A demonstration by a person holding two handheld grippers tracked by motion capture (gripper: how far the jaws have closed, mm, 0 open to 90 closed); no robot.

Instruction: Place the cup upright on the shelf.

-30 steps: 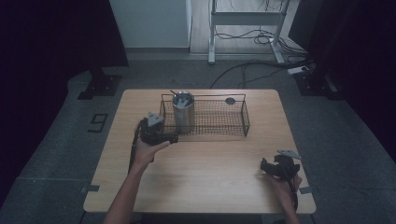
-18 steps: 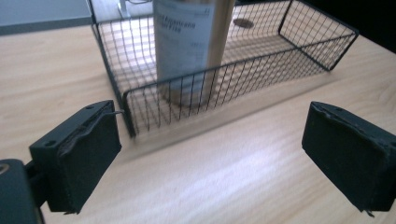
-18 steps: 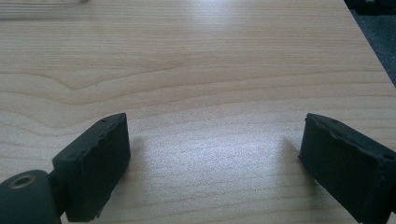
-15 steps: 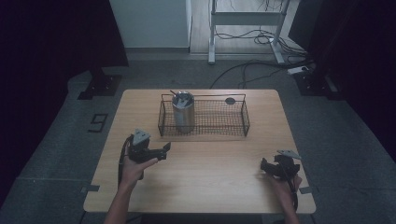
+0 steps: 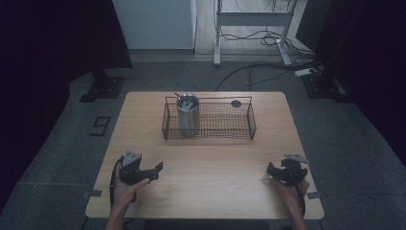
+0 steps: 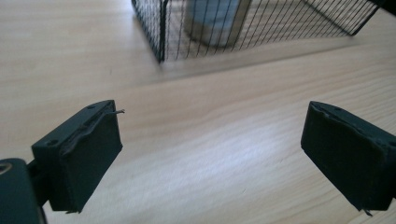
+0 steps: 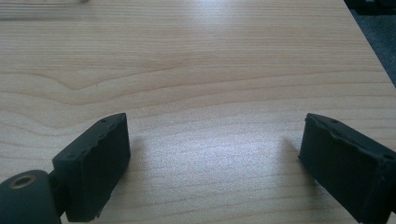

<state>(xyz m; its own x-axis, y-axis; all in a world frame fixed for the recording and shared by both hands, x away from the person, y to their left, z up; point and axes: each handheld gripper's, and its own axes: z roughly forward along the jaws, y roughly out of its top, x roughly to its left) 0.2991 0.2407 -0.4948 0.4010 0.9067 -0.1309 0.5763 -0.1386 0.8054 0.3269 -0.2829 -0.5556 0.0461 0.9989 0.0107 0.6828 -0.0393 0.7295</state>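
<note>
The metal cup [image 5: 188, 115] stood upright in the left end of the wire basket [image 5: 249, 125], well apart from both grippers; since a second earlier the left gripper [image 5: 154, 171] had drawn back from the basket's left end to the table's [image 5: 210, 191] near edge, which suggested the placing was done. Its jaws, just narrowing, stood wide on nothing; the right gripper [image 5: 272, 171] rested at the near right, jaws likewise spread and empty.

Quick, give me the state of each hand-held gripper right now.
Left hand-held gripper: open, nothing between its jaws, which have just been closing a little.
Right hand-held gripper: open, holding nothing, low over the table.
</note>
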